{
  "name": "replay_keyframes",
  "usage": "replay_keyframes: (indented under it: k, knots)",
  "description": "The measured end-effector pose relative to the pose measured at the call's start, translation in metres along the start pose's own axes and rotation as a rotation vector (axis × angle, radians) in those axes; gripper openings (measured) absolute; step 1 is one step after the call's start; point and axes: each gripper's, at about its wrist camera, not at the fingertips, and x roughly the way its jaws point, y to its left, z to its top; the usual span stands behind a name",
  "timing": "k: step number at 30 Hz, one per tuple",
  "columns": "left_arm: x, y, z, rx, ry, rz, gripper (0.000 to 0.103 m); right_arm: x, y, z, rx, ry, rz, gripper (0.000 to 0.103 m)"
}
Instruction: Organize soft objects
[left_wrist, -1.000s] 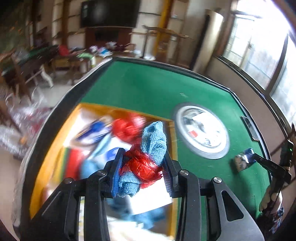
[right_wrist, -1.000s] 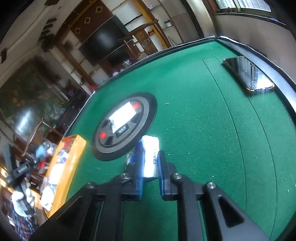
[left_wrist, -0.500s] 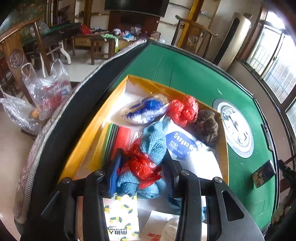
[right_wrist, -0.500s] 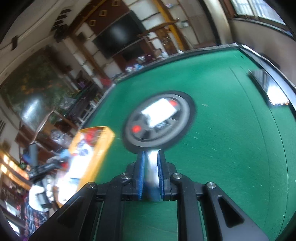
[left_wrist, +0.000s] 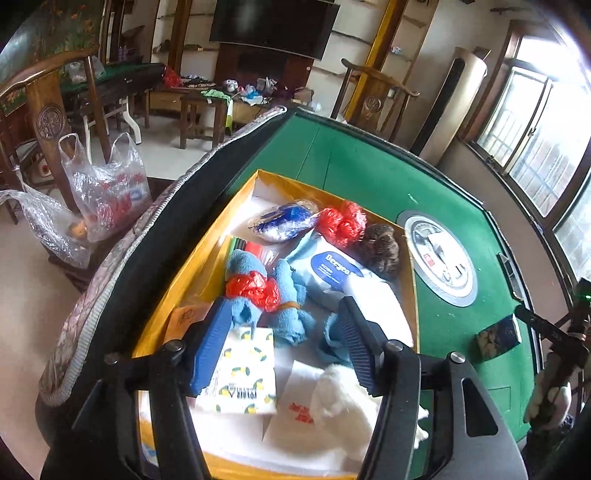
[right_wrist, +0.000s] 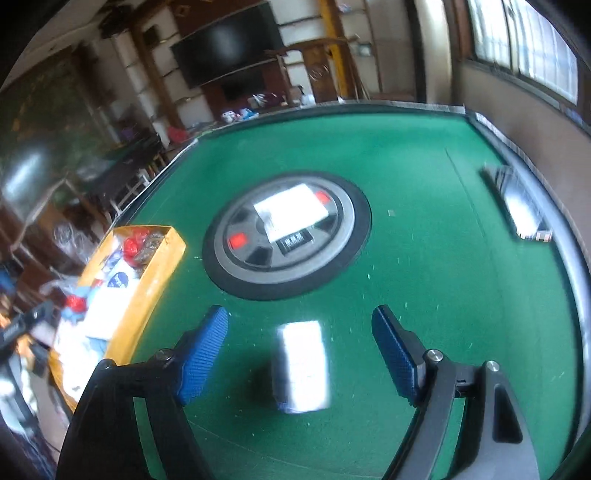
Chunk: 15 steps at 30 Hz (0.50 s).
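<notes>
Left wrist view: the left gripper (left_wrist: 282, 339) hangs over the yellow box (left_wrist: 192, 258) on the green counter (left_wrist: 369, 177). Its jaws have just been opening and stand apart; the blue towel (left_wrist: 284, 284) with its red bag (left_wrist: 255, 286) lies loose in the box between them, the left pad just at its edge.

Right wrist view: the right gripper (right_wrist: 299, 349) has jaws that have just been opening, now wide. The blurred white packet (right_wrist: 301, 365) sits on the counter between them, untouched.
</notes>
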Motion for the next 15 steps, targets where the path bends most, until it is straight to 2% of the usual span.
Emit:
replay_keyframes:
  k: [5, 8, 12, 14, 15]
  knots:
    - [-0.019, -0.002, -0.017, -0.02, -0.027, -0.019, 0.059, 0.008, -0.007, -0.008, -0.016, 0.03, -0.018, 0.076]
    - [-0.024, 0.002, -0.027, -0.044, -0.032, -0.016, 0.059, 0.01, -0.014, -0.012, -0.006, 0.041, -0.066, 0.076]
    - [-0.027, 0.008, -0.039, -0.073, -0.028, -0.01, 0.059, 0.022, -0.027, -0.018, -0.022, 0.07, -0.172, 0.076]
    - [-0.026, 0.01, -0.044, -0.079, -0.025, -0.007, 0.059, 0.033, -0.033, -0.023, -0.002, 0.123, -0.181, 0.076]
    - [-0.025, 0.012, -0.046, -0.085, -0.023, -0.005, 0.059, 0.036, -0.036, -0.026, 0.021, 0.126, -0.156, 0.078]
